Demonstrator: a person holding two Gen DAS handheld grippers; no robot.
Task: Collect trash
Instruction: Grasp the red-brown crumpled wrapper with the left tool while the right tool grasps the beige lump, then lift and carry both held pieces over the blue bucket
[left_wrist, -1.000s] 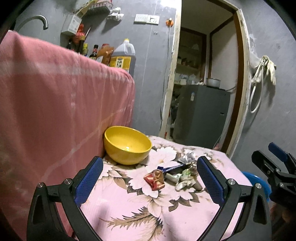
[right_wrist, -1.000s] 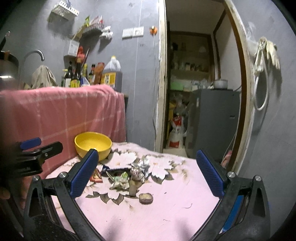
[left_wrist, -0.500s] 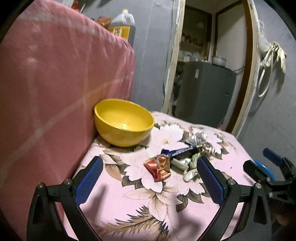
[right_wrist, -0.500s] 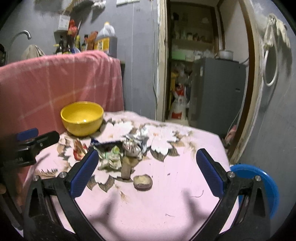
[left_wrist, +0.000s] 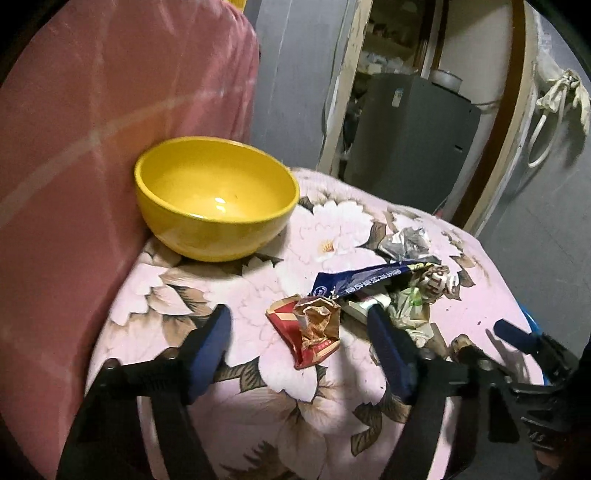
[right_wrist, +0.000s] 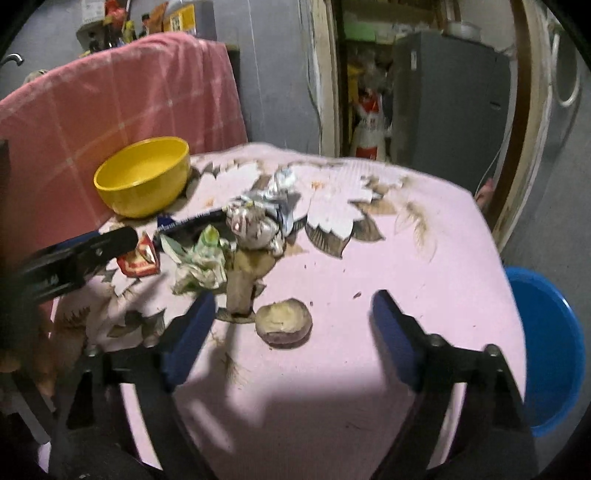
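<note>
A heap of trash lies on the pink flowered tablecloth. My left gripper hovers low over a crumpled red and gold wrapper. Its jaws are closing with the wrapper between them, the pads clear of it. Behind the wrapper lie a dark blue packet, crushed silver foil and green-white paper. My right gripper hangs over a round brown food scrap. Its jaws are closing too, with the scrap between them and untouched. A brown stalk-like scrap stands just left of it.
A yellow bowl stands at the table's back left against a pink checked cloth. A blue basin sits on the floor past the table's right edge. Behind are a doorway and a grey cabinet.
Both grippers have dropped and tipped down toward the table, closing in on the trash. Both pairs of jaws have narrowed from fully wide.
</note>
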